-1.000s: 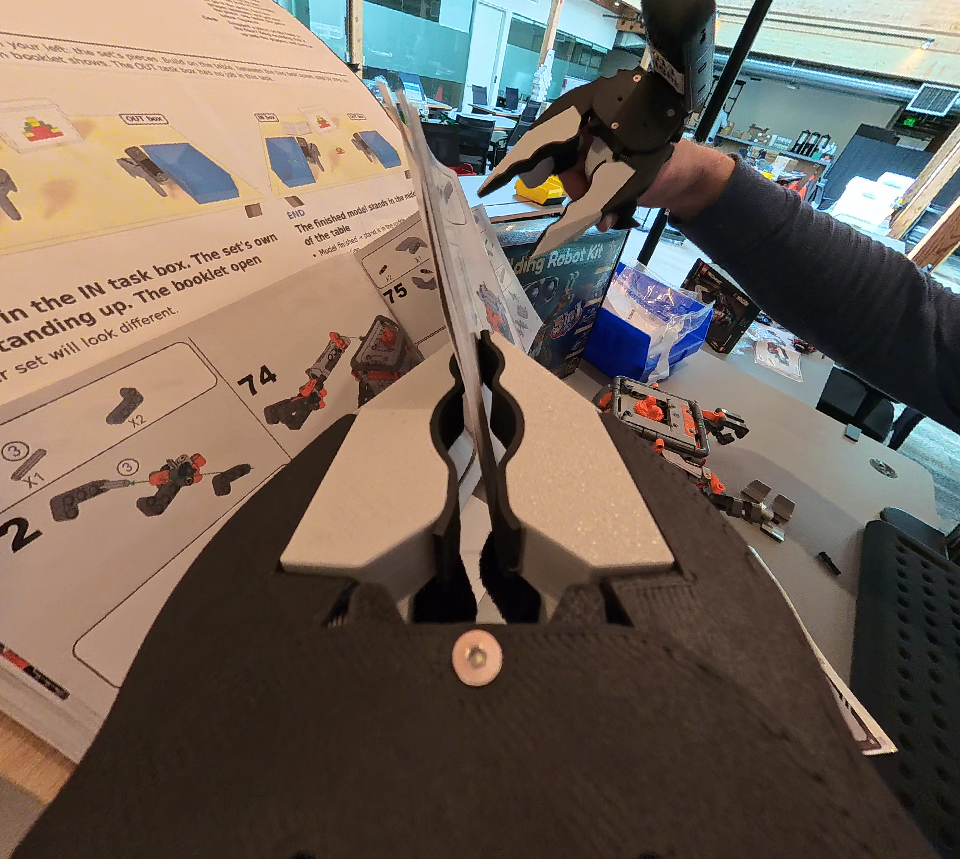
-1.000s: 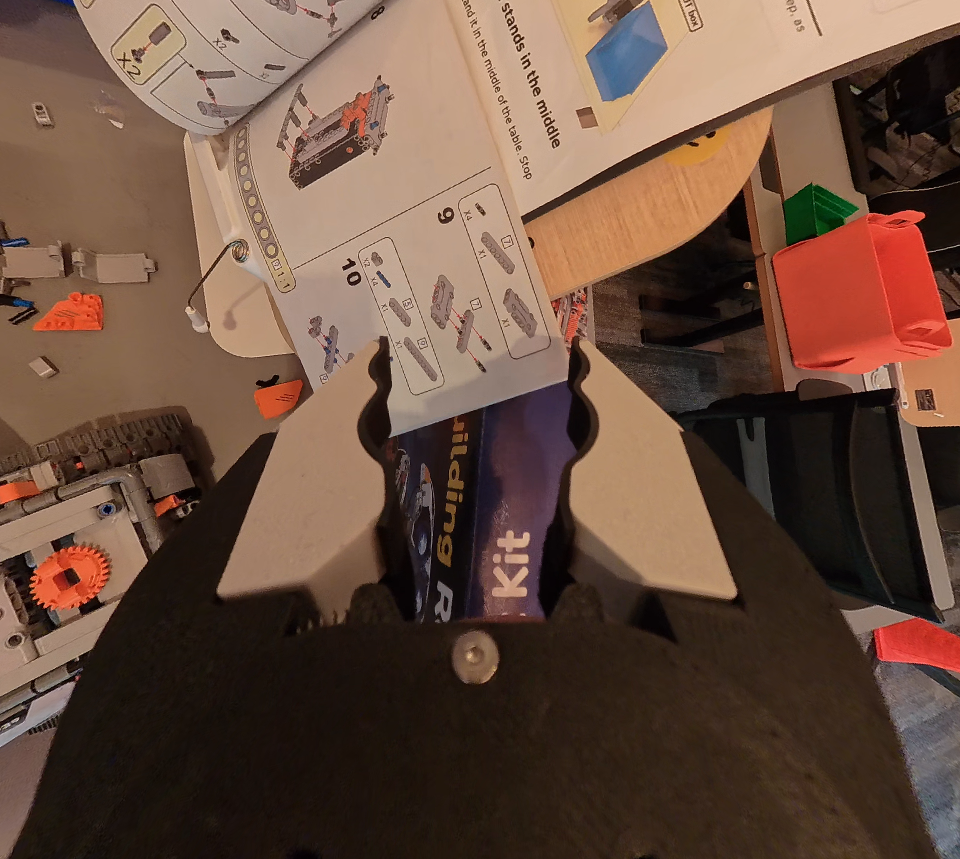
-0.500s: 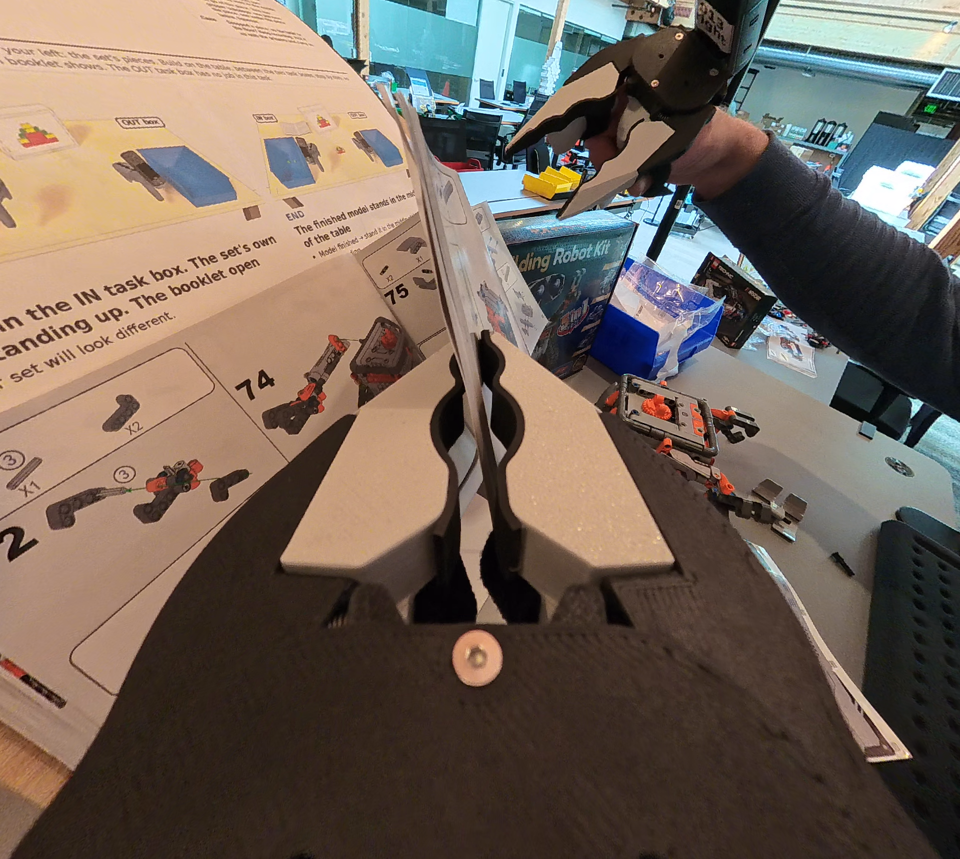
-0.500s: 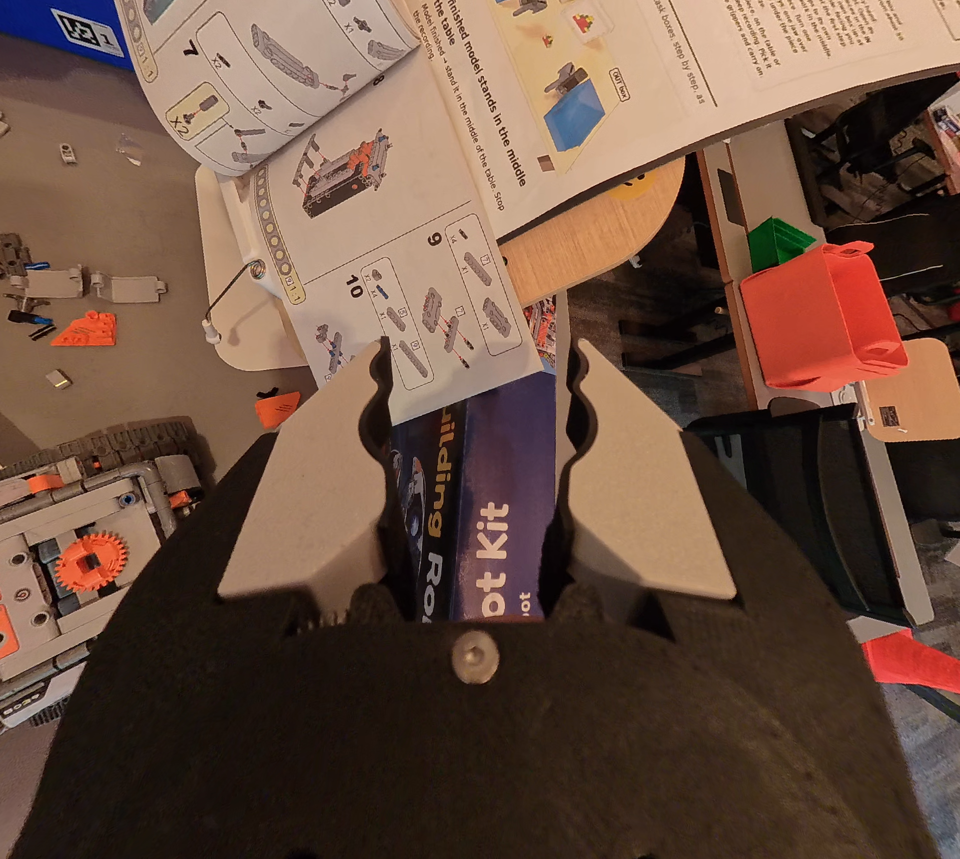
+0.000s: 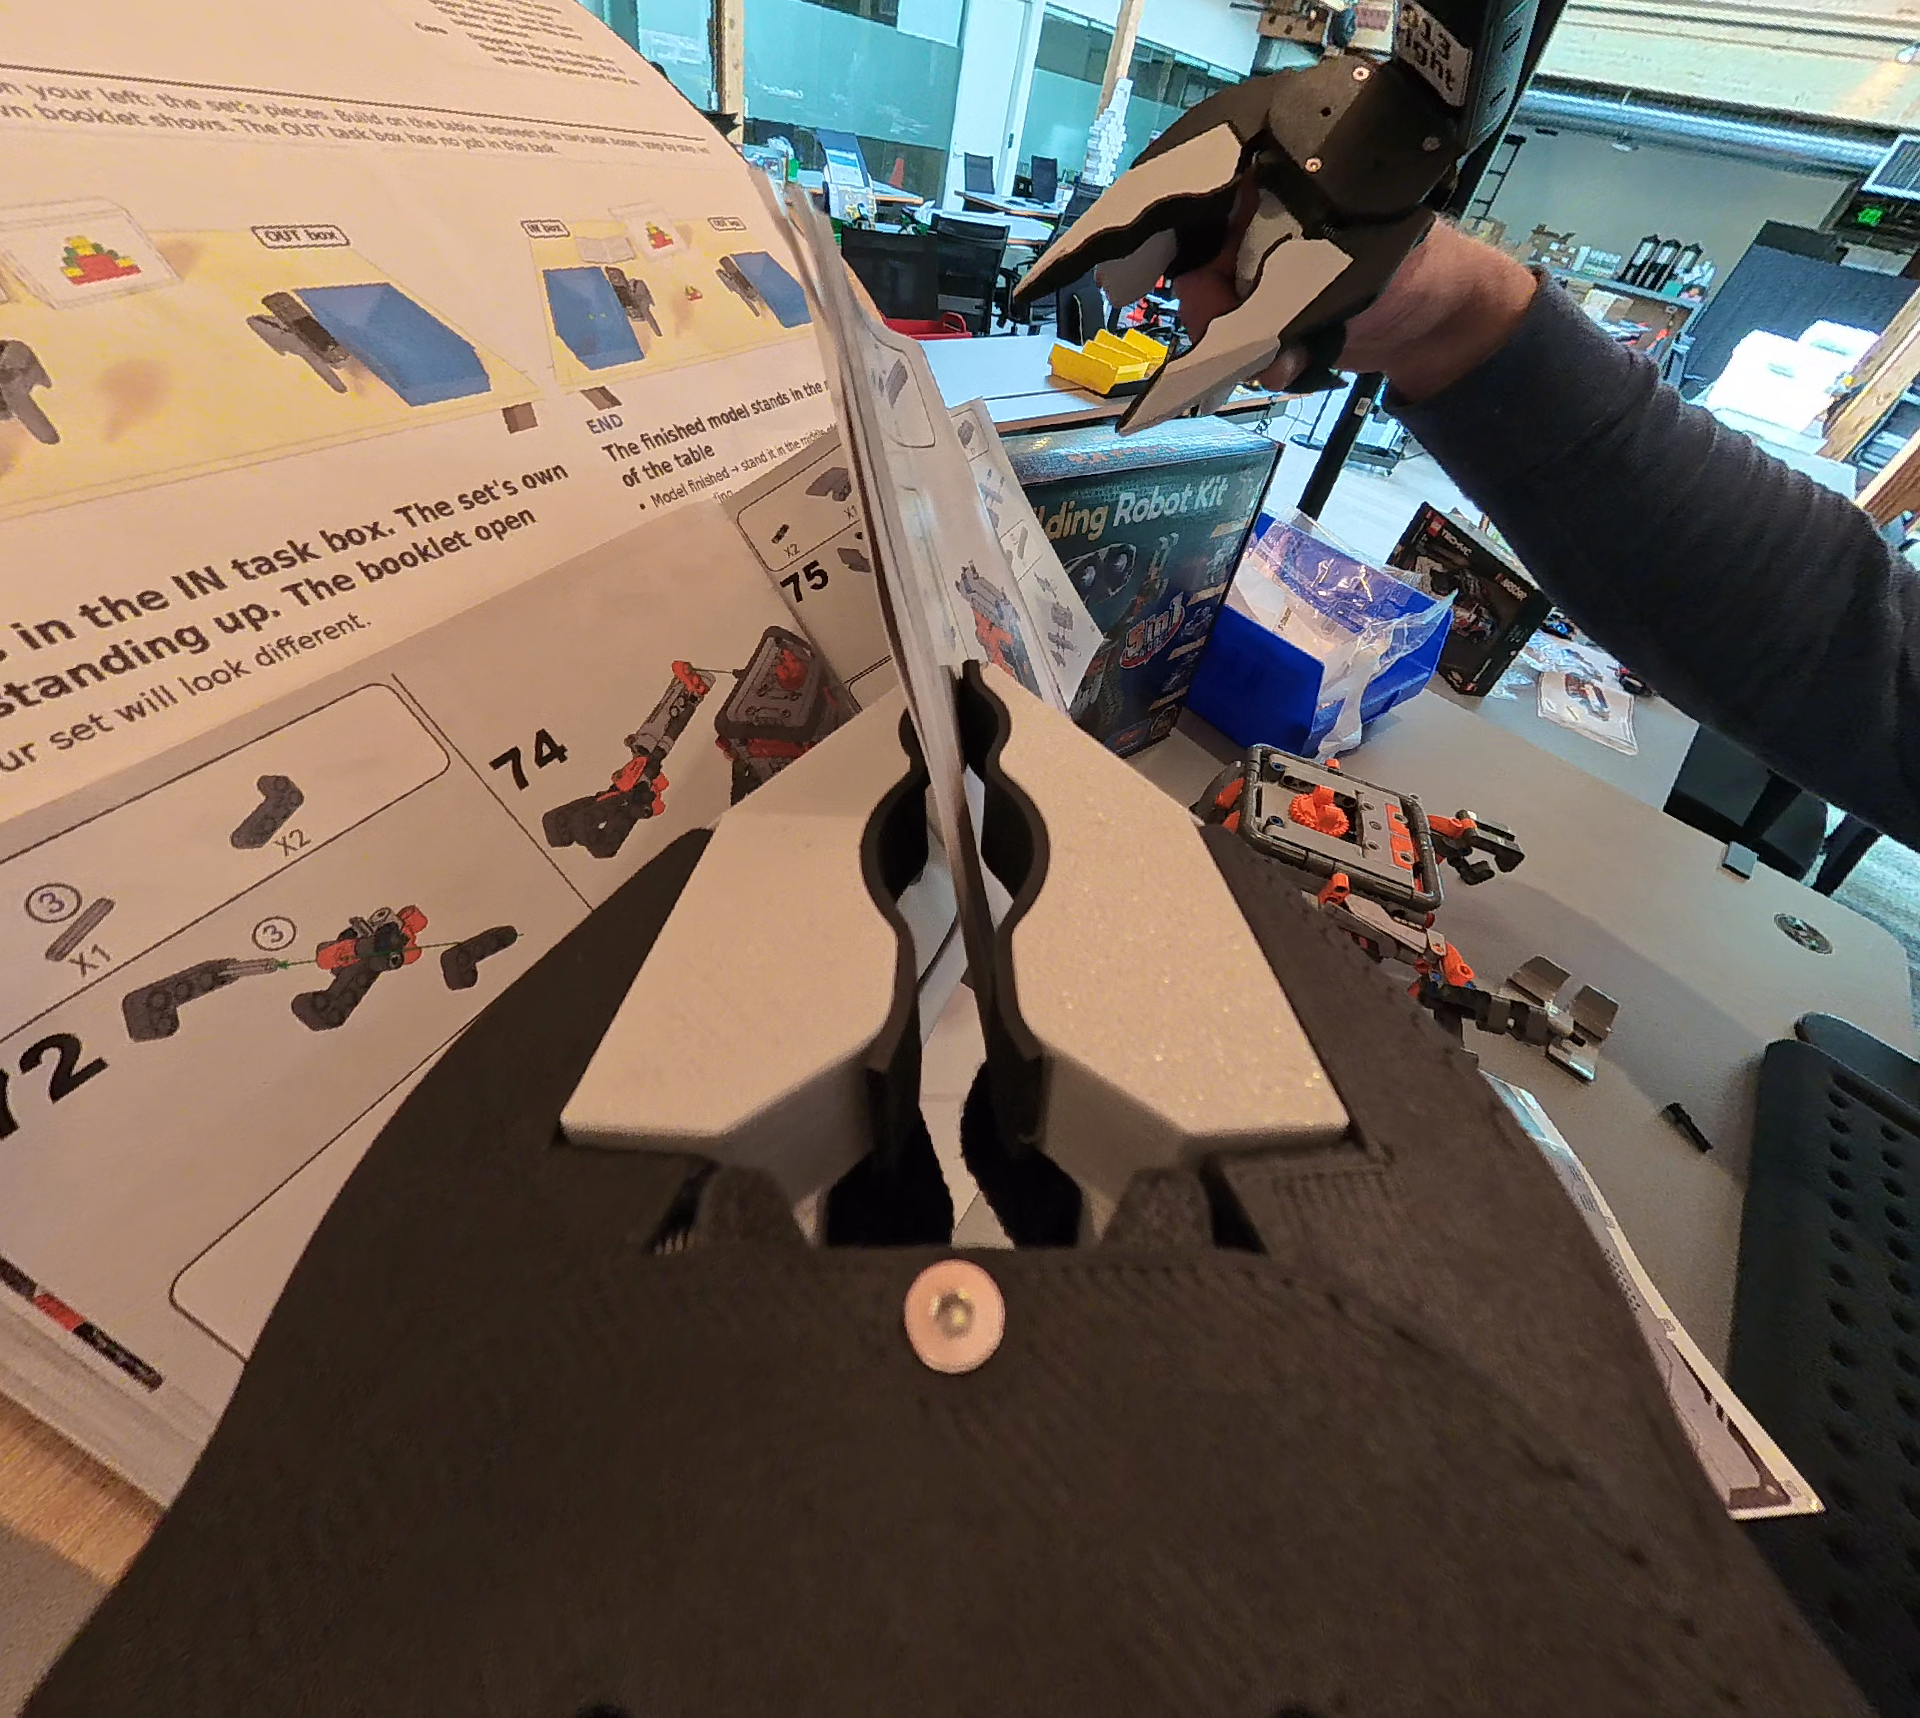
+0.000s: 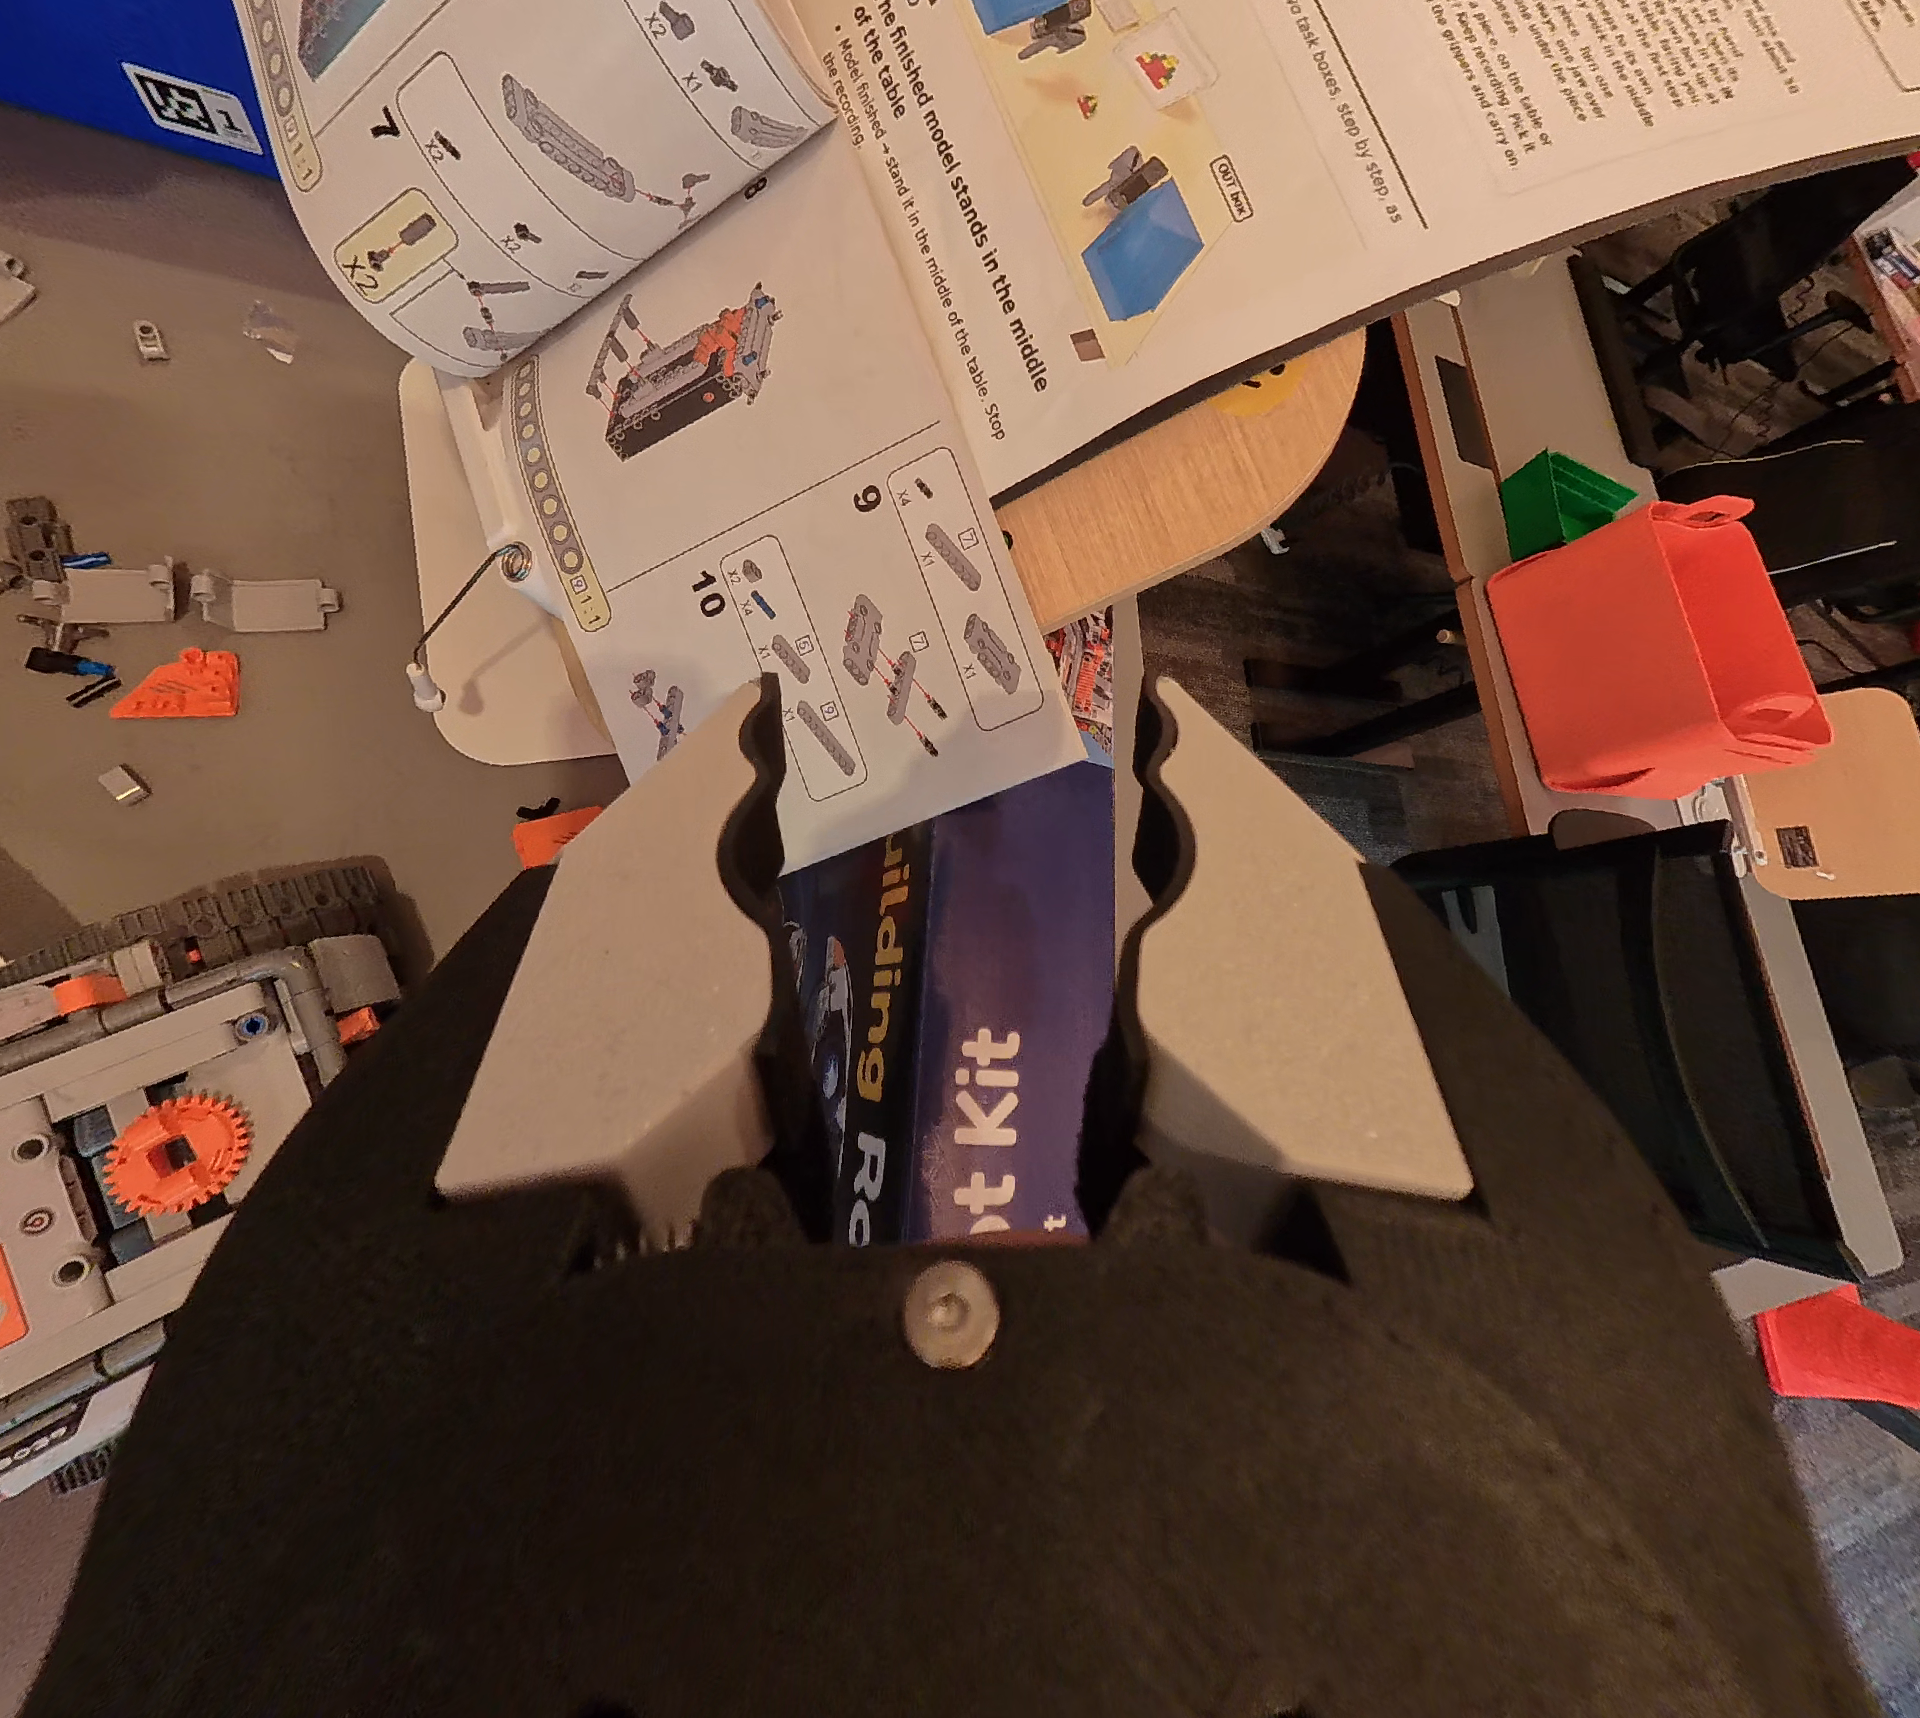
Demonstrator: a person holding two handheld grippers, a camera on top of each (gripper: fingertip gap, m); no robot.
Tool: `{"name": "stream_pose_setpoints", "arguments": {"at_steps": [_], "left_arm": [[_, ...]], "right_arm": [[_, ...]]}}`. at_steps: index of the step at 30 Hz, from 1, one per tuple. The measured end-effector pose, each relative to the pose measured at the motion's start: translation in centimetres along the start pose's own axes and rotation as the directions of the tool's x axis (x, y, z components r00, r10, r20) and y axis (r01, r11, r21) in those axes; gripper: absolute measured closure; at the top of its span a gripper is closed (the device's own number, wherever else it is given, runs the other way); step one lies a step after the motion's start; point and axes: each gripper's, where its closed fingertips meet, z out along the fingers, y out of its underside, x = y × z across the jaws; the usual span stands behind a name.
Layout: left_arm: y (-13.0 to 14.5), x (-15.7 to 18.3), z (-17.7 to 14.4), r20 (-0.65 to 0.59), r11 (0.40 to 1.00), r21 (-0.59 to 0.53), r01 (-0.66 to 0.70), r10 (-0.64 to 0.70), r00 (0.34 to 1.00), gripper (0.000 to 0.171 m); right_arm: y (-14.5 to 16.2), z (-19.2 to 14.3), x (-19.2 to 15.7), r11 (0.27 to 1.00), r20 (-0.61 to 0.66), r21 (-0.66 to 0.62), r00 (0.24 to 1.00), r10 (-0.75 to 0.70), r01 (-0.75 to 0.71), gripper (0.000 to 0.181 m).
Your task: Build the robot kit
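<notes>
Left gripper [image 5: 961,712] clamped on booklet pages [image 5: 883,463], right gripper [image 6: 961,712] apart, empty, above kit box [image 6: 997,993].

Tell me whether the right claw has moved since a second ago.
Yes. In the left wrist view the right claw has risen, up and to the right, away from the kit box standing on the table; its jaws are open and empty.

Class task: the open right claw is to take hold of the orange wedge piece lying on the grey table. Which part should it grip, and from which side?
Judging from the right wrist view, grip the orange wedge piece across its two long sloping sides, coming straight down from above. It lies flat on the grey table with bare surface around it, so the right claw has room to straddle it.
</notes>
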Motion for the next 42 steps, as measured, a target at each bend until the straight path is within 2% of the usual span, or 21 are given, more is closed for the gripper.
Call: {"name": "stream_pose_setpoints", "arguments": {"at_steps": [5,14,21,29,34,40,42], "left_arm": [[0.0,-0.2,-0.2,0.006,1.0,-0.006,0.001,-0.001,1.0,0.171],[0.2,-1.0,-1.0,0.038,1.0,-0.016,0.002,-0.001,0.999,0.171],[0.1,-1.4,-1.6,0.06,1.0,-0.022,-0.008,0.009,0.998,0.171],[0.1,-1.6,-1.7,0.067,1.0,-0.021,-0.011,0.012,0.998,0.171],[0.1,-1.7,-1.7,0.072,1.0,-0.02,-0.011,0.012,0.997,0.171],[0.1,-1.5,-1.6,0.066,1.0,-0.017,-0.012,0.013,0.998,0.171],[0.0,-1.5,-1.6,0.066,1.0,-0.016,-0.013,0.014,0.998,0.171]], "right_arm": [[-0.4,0.9,-0.4,1.0,0.004,0.026,1.0,0.009,-0.009,0.113],[0.1,4.3,-1.4,0.999,-0.053,0.031,0.998,-0.03,0.032,0.093],[1.8,6.0,-1.5,0.998,-0.081,-0.032,0.995,-0.062,0.06,0.099],[2.1,5.6,-0.6,0.985,-0.141,-0.109,0.978,-0.151,0.136,0.122],[1.4,4.6,0.4,0.964,-0.239,-0.15,0.938,-0.252,0.221,0.157],[1.2,3.8,0.4,0.962,-0.216,-0.156,0.943,-0.253,0.223,0.174],[1.0,3.5,0.3,0.966,-0.202,-0.152,0.95,-0.238,0.21,0.173]]}}
